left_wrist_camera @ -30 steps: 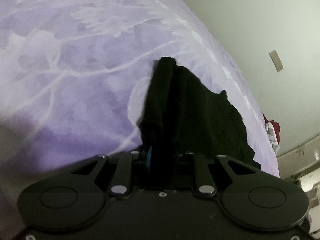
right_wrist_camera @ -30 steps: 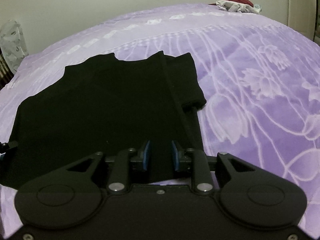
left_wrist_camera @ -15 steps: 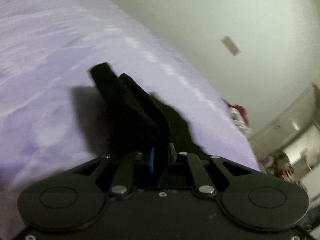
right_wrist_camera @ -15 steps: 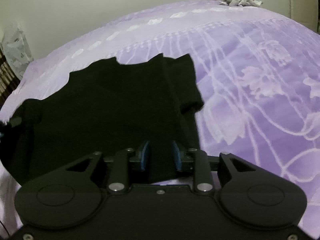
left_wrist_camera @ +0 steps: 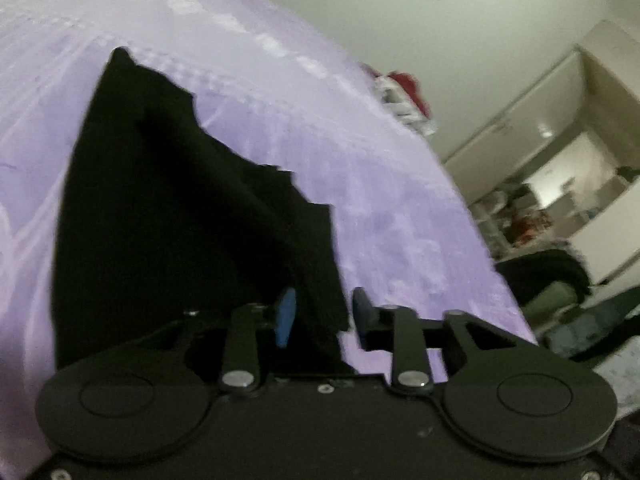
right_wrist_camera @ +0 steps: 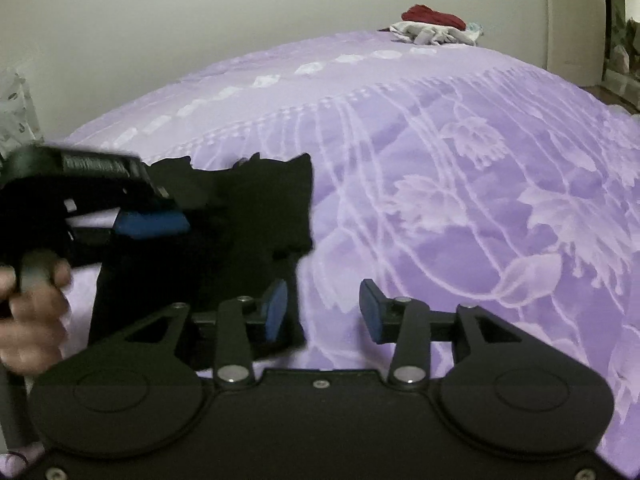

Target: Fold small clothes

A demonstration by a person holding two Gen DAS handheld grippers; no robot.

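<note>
A black garment (left_wrist_camera: 160,220) lies folded over on the purple bedspread (left_wrist_camera: 400,240). My left gripper (left_wrist_camera: 324,314) sits low over its near right edge. Its jaws are opening, and the cloth's edge lies loose by the left blue pad (left_wrist_camera: 286,316) with nothing pinched. In the right wrist view the same garment (right_wrist_camera: 248,232) shows as a narrower dark shape. My right gripper (right_wrist_camera: 323,306) is opening too, with the hem just touching its left pad (right_wrist_camera: 276,308) and bedspread showing in the gap. The left gripper (right_wrist_camera: 160,216), held by a hand (right_wrist_camera: 32,300), hovers over the garment's left part.
A pile of red and white clothes (right_wrist_camera: 432,26) lies at the bed's far edge by the wall. A pale wardrobe door (right_wrist_camera: 576,20) stands at the far right. The left wrist view shows a doorway (left_wrist_camera: 560,184) and a dark seat (left_wrist_camera: 548,272) beyond the bed's right side.
The left gripper swung across with the garment's side and laid it over, so the garment is narrower. Both grippers, shut on cloth before, now stand open. The right one pulled back slightly.
</note>
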